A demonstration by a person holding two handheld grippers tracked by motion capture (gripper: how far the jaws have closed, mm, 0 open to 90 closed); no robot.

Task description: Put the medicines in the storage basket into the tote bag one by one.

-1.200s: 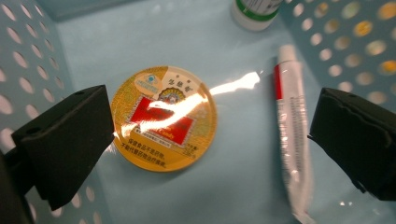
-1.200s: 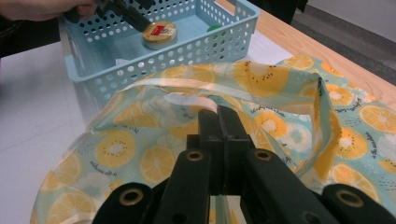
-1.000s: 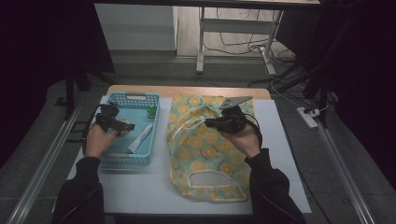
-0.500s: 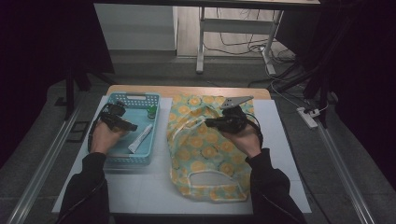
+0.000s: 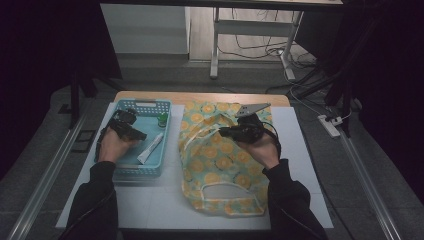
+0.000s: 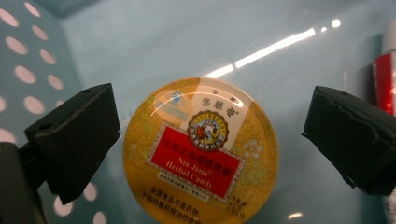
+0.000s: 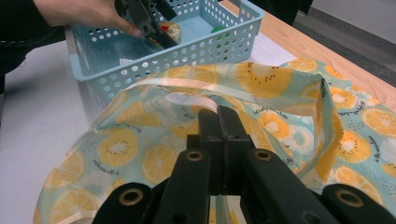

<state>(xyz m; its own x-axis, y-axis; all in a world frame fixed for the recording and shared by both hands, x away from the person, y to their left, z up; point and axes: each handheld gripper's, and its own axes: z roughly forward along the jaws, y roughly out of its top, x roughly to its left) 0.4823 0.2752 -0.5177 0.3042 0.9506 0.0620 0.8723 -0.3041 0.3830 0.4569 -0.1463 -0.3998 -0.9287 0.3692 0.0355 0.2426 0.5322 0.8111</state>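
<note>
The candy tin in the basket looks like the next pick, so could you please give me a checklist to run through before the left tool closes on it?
1. Left tool open: ok, jaws spread wide.
2. Candy tin between the jaws: ok, gaps on both sides.
3. Tin flat on the blue basket floor, label up: ok.
4. Neighbours clear: cannot tell; a red-and-white tube lies close behind one jaw.
5. Fruit-print bag held by the right tool: ok, jaws shut on its rim.
6. Bag mouth open wide enough for the tin: cannot tell.
</note>
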